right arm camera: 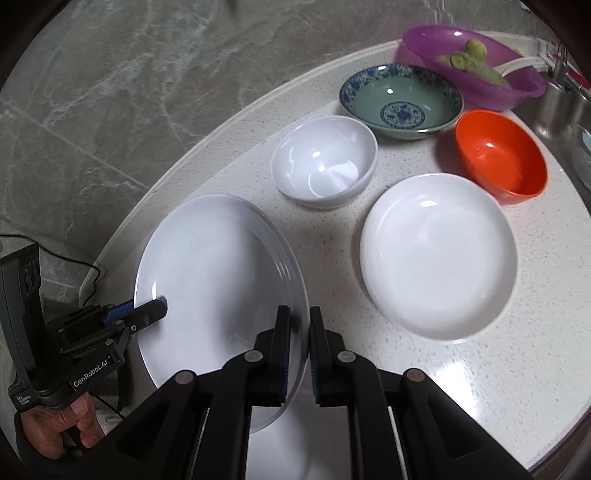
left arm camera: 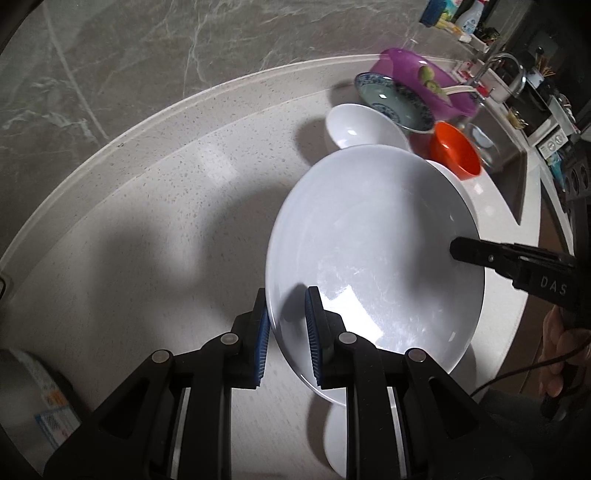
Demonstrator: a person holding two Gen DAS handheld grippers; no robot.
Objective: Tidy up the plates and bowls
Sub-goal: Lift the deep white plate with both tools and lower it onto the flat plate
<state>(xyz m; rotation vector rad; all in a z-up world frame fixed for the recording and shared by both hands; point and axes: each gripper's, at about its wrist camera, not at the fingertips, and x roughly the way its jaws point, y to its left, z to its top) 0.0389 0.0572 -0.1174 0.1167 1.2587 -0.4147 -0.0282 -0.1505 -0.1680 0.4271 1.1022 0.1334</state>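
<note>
White plates [right arm camera: 221, 288], orange bowl [right arm camera: 498, 151], purple basin [right arm camera: 469, 70], blue-patterned green bowl [right arm camera: 400, 99], speckled counter [right arm camera: 480, 387].

A home kitchen: a speckled white bench [left arm camera: 166, 206] against a grey marble wall [left arm camera: 147, 55], with a steel sink [left arm camera: 513, 177] and tap [left arm camera: 506, 62], cleaning bottles [left arm camera: 469, 18] and crockery.

Left wrist cam sits just behind the left gripper [left arm camera: 286, 332], looking steeply down along its fingers at the speckled white stone counter [left arm camera: 147, 221], very close. Right wrist cam does likewise behind the right gripper [right arm camera: 297, 354], tilted a bit less, from the opposite side. Both share the large white round plate [left arm camera: 369, 240] [right arm camera: 221, 277] close up, plus, further off, the small white bowl [left arm camera: 351, 127] [right arm camera: 325, 158], orange plastic bowl [left arm camera: 456, 151] [right arm camera: 498, 155] & the blue-patterned green dish [right arm camera: 400, 99]. Each cam sees the other gripper.
</note>
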